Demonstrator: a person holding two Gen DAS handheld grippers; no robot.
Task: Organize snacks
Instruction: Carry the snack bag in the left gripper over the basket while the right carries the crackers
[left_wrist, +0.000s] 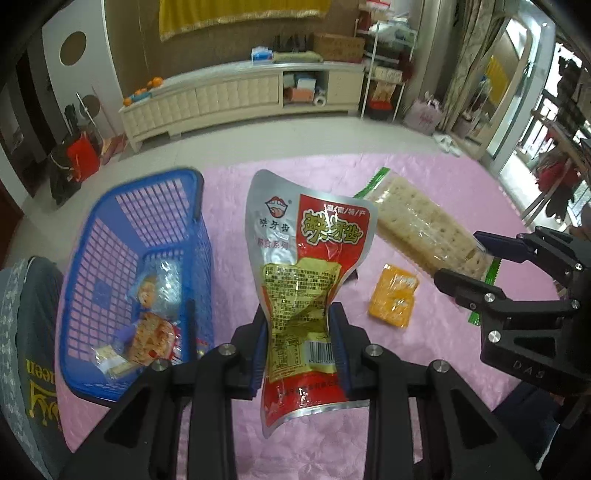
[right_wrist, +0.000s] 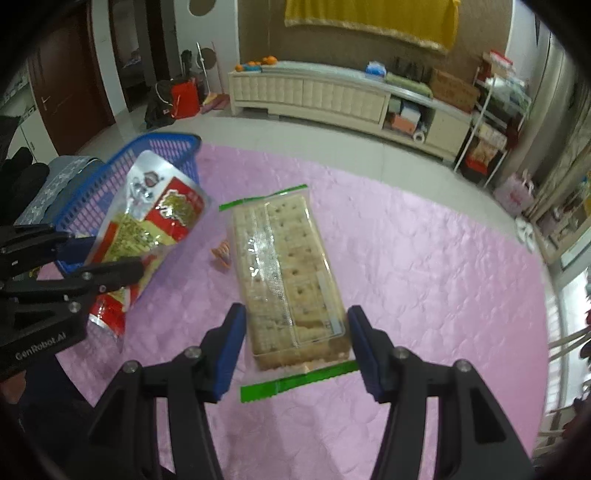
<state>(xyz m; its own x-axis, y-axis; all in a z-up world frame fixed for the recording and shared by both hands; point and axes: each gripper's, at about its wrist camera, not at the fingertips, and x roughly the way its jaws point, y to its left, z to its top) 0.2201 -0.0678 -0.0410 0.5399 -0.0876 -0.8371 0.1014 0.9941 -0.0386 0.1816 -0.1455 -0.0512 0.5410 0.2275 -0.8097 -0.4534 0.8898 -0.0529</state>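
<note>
Our left gripper (left_wrist: 299, 347) pinches a red-and-silver snack pouch (left_wrist: 306, 266) at its waist, long axis running away from us, beside the blue basket (left_wrist: 110, 236) on the left. Our right gripper (right_wrist: 295, 343) clasps the cracker pack (right_wrist: 288, 273), lengthwise, above the pink cloth (right_wrist: 424, 277); a cream cabinet (right_wrist: 306, 96) stands far behind.

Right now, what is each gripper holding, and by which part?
The left gripper pinches the red-and-silver snack pouch across its lower half. The right gripper clasps the cracker pack by its near end.
</note>
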